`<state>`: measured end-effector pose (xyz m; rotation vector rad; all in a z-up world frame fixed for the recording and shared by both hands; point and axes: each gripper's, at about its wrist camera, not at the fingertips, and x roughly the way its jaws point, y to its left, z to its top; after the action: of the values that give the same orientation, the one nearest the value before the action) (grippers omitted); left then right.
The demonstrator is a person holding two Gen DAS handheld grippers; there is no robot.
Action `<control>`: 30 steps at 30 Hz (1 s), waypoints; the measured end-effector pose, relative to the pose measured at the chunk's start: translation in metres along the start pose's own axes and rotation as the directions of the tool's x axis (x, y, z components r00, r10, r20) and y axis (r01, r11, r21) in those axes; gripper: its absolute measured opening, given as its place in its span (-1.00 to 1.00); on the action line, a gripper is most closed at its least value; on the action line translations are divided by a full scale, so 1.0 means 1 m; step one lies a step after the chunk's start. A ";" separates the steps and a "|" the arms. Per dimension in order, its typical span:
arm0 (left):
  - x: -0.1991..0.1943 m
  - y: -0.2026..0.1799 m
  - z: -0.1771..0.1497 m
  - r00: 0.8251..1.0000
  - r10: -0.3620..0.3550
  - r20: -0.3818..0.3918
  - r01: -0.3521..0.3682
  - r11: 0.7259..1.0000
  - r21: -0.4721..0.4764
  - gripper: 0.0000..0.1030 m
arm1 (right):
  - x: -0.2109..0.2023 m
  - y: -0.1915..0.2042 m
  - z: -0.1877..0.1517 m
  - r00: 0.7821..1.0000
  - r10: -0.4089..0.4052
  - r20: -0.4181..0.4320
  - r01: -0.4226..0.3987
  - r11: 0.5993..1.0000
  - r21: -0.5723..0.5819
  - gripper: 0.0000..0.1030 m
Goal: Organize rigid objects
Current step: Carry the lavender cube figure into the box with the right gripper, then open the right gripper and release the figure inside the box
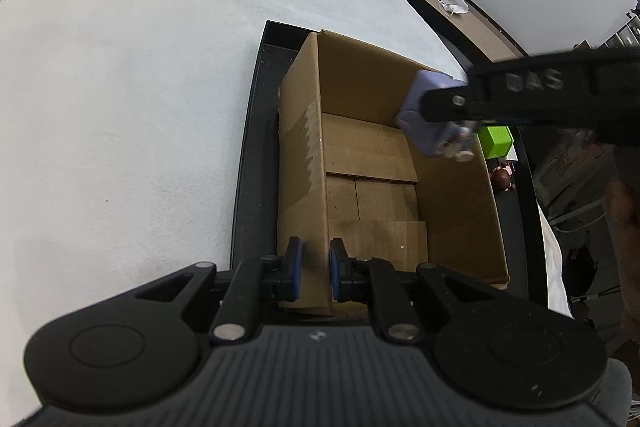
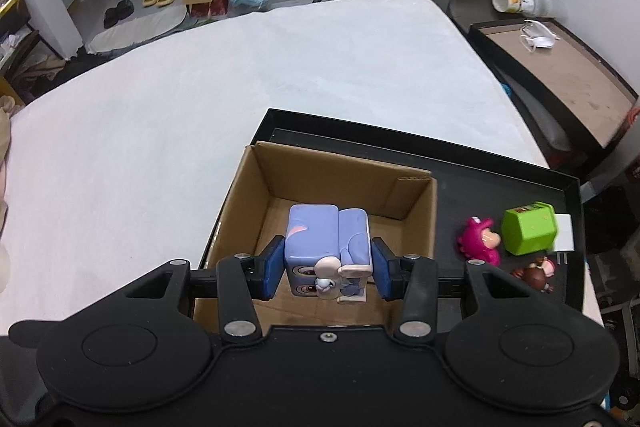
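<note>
A white cloth-covered table [image 2: 280, 75] carried a black tray [image 2: 500, 171], and in the tray's left part stood an open cardboard box [image 2: 416, 219]. The left gripper [image 1: 316, 269] pinched the box's near-left wall, its blue pads nearly together on the cardboard. The right gripper [image 2: 326, 265] hung over the box, jaws moderately apart and clamped on a lavender block toy [image 2: 316, 235] with small white figure parts on its near face. Right of the box, on the tray, lay a green cube [image 2: 528, 233], a pink figurine [image 2: 480, 239] and a brown figurine [image 2: 536, 273].
</note>
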<state>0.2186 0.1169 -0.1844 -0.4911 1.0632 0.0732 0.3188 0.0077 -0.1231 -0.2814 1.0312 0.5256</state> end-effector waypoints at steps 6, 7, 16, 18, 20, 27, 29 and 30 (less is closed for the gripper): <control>0.000 0.000 0.000 1.000 -0.002 -0.001 0.002 1.000 -0.007 -0.75 | 0.012 0.014 0.011 1.000 0.010 -0.013 -0.011 1.000 -0.029 -0.15; 0.000 0.000 0.000 1.000 -0.003 -0.001 0.003 1.000 -0.008 -0.75 | 0.014 0.015 0.013 1.000 0.011 -0.014 -0.011 0.999 -0.034 -0.15; 0.000 0.000 -0.001 1.000 -0.001 -0.002 0.001 1.000 -0.006 -0.75 | 0.024 0.025 0.026 1.000 0.012 -0.016 -0.013 0.997 -0.075 -0.14; 0.000 0.000 -0.001 1.000 -0.003 -0.002 0.003 1.000 -0.008 -0.75 | 0.024 0.028 0.028 1.000 0.017 -0.010 -0.018 0.996 -0.086 -0.13; 0.000 0.001 -0.001 1.000 -0.005 -0.002 0.005 1.000 -0.011 -0.75 | 0.020 0.029 0.029 1.000 0.024 0.010 -0.023 0.995 -0.093 -0.11; 0.003 0.000 0.000 1.000 -0.002 -0.013 0.002 1.000 -0.007 -0.74 | 0.009 0.022 0.031 1.000 0.025 0.019 -0.023 0.996 -0.090 -0.02; 0.003 0.001 0.000 1.000 0.001 -0.012 -0.001 1.000 -0.007 -0.75 | 0.006 0.019 0.029 0.999 0.026 0.022 -0.023 0.996 -0.089 0.05; 0.004 0.001 0.001 1.000 -0.001 -0.013 0.001 1.000 -0.009 -0.75 | 0.005 0.018 0.027 0.999 0.024 0.024 -0.022 0.996 -0.088 0.06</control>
<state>0.2204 0.1176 -0.1876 -0.5005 1.0754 0.0744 0.3314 0.0365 -0.1134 -0.3404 0.9894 0.5947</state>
